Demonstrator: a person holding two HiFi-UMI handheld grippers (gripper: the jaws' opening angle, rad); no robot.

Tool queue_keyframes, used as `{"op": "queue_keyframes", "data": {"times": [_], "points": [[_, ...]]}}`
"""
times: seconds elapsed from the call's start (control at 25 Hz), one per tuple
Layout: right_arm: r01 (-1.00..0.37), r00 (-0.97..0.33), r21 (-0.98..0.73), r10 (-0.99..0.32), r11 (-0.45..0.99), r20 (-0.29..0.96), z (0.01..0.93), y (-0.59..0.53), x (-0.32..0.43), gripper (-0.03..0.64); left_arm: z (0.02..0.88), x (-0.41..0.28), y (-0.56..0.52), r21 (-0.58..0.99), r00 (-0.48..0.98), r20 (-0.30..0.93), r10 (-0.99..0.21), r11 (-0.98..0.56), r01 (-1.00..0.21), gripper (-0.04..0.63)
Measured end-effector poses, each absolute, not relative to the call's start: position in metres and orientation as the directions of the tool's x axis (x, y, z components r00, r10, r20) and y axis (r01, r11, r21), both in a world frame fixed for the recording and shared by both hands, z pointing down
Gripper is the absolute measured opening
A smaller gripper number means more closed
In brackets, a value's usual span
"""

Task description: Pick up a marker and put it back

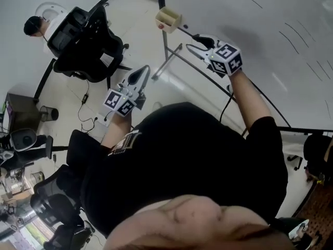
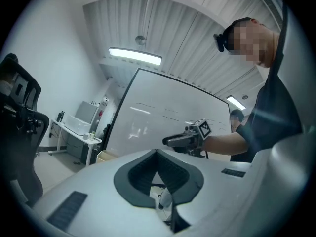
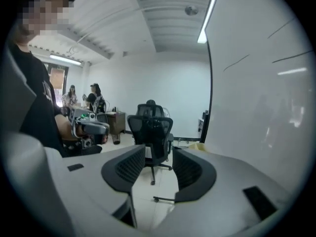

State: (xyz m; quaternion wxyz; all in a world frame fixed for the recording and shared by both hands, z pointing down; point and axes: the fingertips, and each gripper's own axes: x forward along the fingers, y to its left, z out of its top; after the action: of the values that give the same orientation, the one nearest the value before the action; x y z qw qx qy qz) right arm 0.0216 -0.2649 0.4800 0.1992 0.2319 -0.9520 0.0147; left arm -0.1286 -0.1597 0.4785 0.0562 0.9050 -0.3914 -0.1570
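Note:
No marker shows in any view. My right gripper [image 1: 193, 41] is raised close to the whiteboard [image 1: 270, 40], its jaws open with nothing between them; in the right gripper view [image 3: 159, 154] only floor and a chair show through the gap. My left gripper [image 1: 144, 70] is held lower, out over the floor to the left of the board, and its pads meet at the tip [image 2: 157, 153], shut on nothing. The left gripper view looks across at the right gripper [image 2: 174, 140] in front of the whiteboard [image 2: 163, 115].
A small beige box [image 1: 168, 19] hangs by the board's lower edge, above the stand's leg [image 1: 167, 61]. A black office chair [image 1: 88, 51] stands on the floor to the left, also ahead in the right gripper view [image 3: 152, 127]. A person [image 1: 34, 25] sits beyond it.

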Motion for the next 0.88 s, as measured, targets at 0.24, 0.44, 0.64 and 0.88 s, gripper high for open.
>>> {"op": "queue_keyframes", "data": {"times": [0.24,0.44,0.64,0.88], "points": [[-0.438,-0.633,0.190,-0.451,0.879,0.629,0.560,-0.392,-0.063,0.201,0.511,-0.208,-0.224,0.224,0.630,-0.154,-0.761,-0.648,-0.728,-0.008],[-0.406,-0.511,0.242,-0.438,0.881,0.740,0.608,-0.486,-0.097,0.210,0.513,-0.233,-0.260,0.240,0.620,-0.113,-0.776,-0.627,-0.741,-0.008],[-0.369,-0.359,0.247,-0.382,0.896,0.851,0.664,-0.511,-0.096,0.229,0.508,-0.234,-0.277,0.221,0.566,-0.142,-0.812,-0.583,-0.782,-0.008],[-0.421,-0.257,0.180,-0.307,0.889,0.916,0.677,-0.521,-0.089,0.111,0.519,-0.215,-0.281,0.247,0.568,-0.127,-0.813,-0.580,-0.776,-0.008]]}}
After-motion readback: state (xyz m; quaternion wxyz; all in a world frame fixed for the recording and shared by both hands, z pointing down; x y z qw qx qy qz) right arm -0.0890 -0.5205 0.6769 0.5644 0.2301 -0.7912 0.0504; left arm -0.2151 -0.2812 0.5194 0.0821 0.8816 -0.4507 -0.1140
